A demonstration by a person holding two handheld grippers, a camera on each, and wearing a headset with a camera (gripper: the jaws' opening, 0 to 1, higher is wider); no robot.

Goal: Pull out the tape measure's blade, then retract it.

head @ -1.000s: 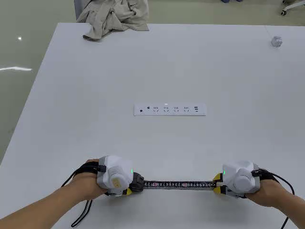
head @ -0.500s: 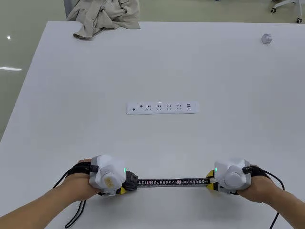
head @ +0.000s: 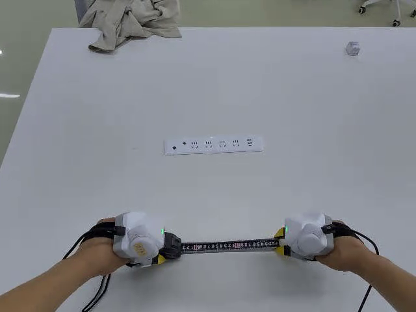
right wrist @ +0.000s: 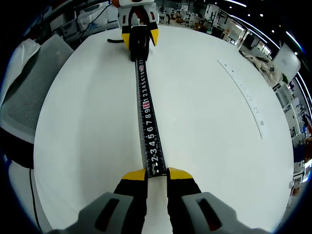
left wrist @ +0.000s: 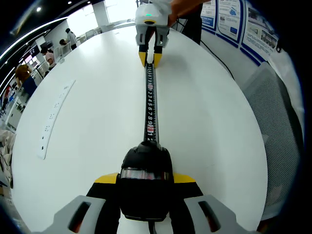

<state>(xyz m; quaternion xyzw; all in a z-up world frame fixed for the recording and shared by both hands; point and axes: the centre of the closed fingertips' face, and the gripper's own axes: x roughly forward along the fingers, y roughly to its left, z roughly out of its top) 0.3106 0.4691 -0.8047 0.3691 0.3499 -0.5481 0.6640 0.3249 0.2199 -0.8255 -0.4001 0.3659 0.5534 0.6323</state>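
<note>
Two tongs clamped: left tongs (left wrist: 146, 178) grip the tape measure (head: 172, 246), right tongs (right wrist: 157, 173) pinch its blade (head: 227, 246) tip, person's side of the power strip (head: 213, 144). Span unchanged over the last second; pull-out looks done, retract next.

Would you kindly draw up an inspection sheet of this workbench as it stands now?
Surface: white table, no marks seen.
Job's things: black tape measure case; blade pulled out, lying flat along the near edge.
Clutter: white power strip mid-table; crumpled cloth at the far left corner; small crumpled ball far right.
Grippers: left hand-held gripper shut on the case; right hand-held gripper shut on the blade's tip.
Cables: black cable trailing from each gripper toward the person.
Surroundings: greenish floor; grey mesh chair beside the table.
</note>
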